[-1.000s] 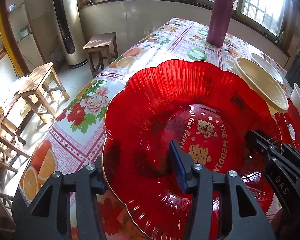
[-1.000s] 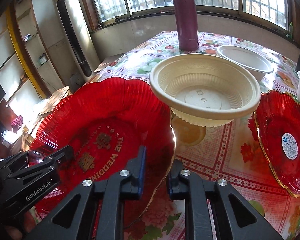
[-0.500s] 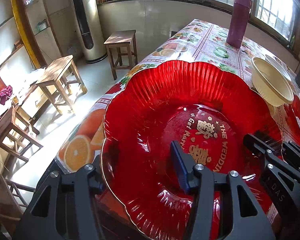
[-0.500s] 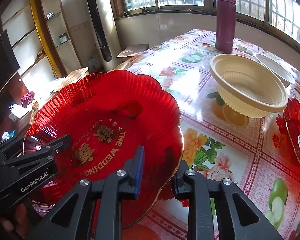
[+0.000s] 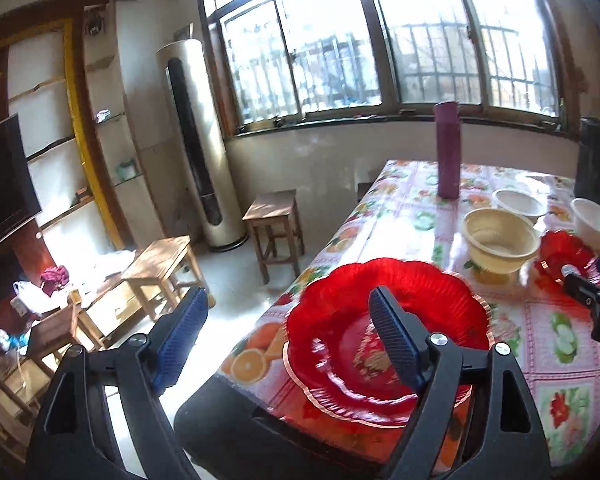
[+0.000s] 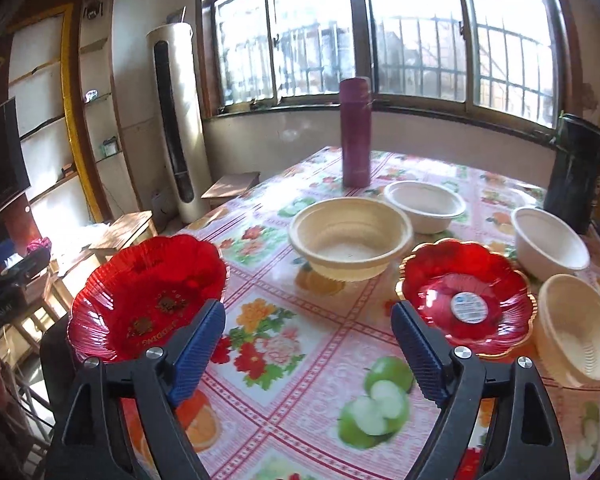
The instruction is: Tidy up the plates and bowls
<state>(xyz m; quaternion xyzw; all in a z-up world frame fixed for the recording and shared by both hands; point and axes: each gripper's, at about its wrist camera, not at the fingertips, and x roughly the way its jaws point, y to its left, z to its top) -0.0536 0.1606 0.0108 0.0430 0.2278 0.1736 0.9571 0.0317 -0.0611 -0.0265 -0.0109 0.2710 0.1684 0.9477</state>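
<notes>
The big red scalloped plate (image 5: 340, 344) (image 6: 148, 292) with gold lettering lies free on the table's near left corner. My left gripper (image 5: 288, 334) hangs above and behind it, its jaws opening, nothing between them. My right gripper (image 6: 310, 340) is over the flowered cloth, jaws opening and empty, with the big plate to its left and a smaller red plate (image 6: 466, 296) to its right. A wide cream bowl (image 6: 350, 236) (image 5: 500, 240), two white bowls (image 6: 424, 200) (image 6: 548, 240) and a cream bowl stack (image 6: 576, 332) stand further back and right.
A purple flask (image 6: 355, 132) and a dark flask (image 6: 576, 172) stand at the table's far side by the window. Wooden stools (image 5: 276, 216) and a low table (image 5: 160, 264) are on the floor to the left. A dark shape (image 5: 228, 420) sits below the table corner.
Both grippers let go of the big red plate, opened wide and pulled back and up. The plate now rests on the table corner.
</notes>
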